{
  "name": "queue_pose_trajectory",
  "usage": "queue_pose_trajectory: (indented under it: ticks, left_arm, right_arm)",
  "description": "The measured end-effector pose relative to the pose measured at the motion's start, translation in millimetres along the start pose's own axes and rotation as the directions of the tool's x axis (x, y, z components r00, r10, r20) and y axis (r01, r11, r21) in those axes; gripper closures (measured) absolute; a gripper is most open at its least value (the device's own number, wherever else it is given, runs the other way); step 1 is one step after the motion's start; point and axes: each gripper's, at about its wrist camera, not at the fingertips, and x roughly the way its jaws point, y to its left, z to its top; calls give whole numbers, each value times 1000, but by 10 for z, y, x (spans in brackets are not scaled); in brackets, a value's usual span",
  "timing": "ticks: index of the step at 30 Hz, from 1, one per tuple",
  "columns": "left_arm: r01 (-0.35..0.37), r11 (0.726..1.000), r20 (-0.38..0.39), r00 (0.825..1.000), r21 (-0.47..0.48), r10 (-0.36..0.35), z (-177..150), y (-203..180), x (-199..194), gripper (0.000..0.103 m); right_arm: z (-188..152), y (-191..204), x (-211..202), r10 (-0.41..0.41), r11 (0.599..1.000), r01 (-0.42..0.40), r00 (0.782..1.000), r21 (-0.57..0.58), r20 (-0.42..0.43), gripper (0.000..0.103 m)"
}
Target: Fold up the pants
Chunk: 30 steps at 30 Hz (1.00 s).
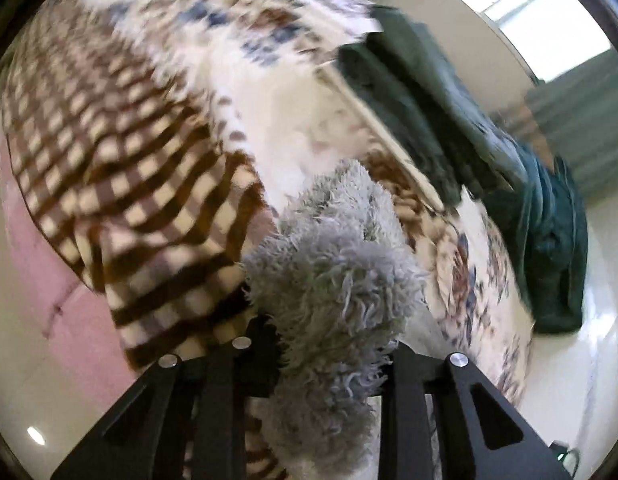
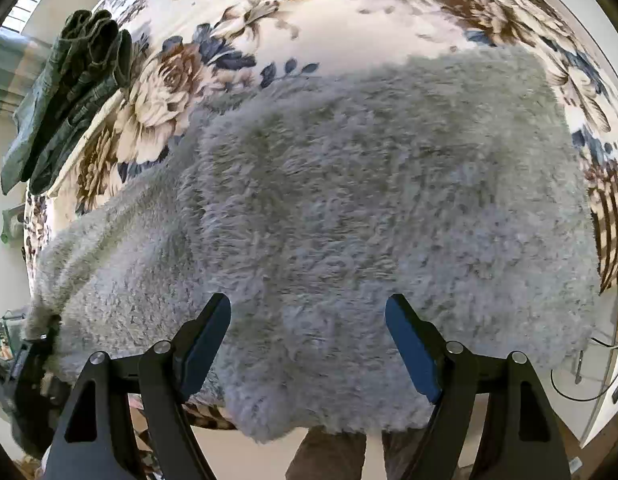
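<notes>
The fluffy grey fleece pants (image 2: 349, 208) lie spread on the floral-printed bed (image 2: 309, 20). The left tongs (image 1: 333, 356) pinch one bunched end to carry it over; the right tongs (image 2: 309, 320) hover wide above.

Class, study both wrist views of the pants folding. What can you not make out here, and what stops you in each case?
- Left gripper fingertips: left wrist view, buried in the fluffy grey pants.
- Bedspread pattern detail: left wrist view, motion blur.
- Pants' near hem: right wrist view, droops over the bed edge behind the open right gripper.
- Dark green garment: type unclear, bunched near the frame edge.
</notes>
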Motion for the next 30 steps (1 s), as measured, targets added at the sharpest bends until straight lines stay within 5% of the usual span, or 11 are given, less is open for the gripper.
queue_pose_trajectory:
  ticks: [7,11,18,20,23,26,28,30]
  left_arm:
    - [21,988,54,998,155,-30,-173,-625,-277,83]
    - [140,958,49,986,250,-157,-287,-1068,-463,86]
    - [440,794,-176,898,420,-404,-1090,-2480,-483,86]
    - [505,742,-290,863,441,-415,-1453,-2814,-337,86]
    - [519,721,-414,843,459,-343,-1876,-3111,-101,85]
    - [510,719,-517,821,473,-242,-2205,-3270,83,71]
    - [530,700,-550,802,479,-232,-2308,-3316,57,27]
    - [577,677,-574,773,456,-272,-2323,-3325,-52,16]
  right_arm:
    - [48,-286,-202,20,999,-20,1000,26,24,21]
    - [57,-517,-382,20,998,-23,998,61,59,21]
    - [-17,-1308,-700,-32,980,13,995,197,93,21]
    - [-48,-1548,-754,-50,973,28,995,229,91,21]
    - [-104,-1959,-829,-71,954,42,994,297,87,21]
    - [-137,-2299,-875,-63,934,28,994,356,87,21]
    - [-142,-2492,-926,-40,917,-8,993,399,111,10]
    - [-104,-2613,-979,25,894,-97,985,437,168,6]
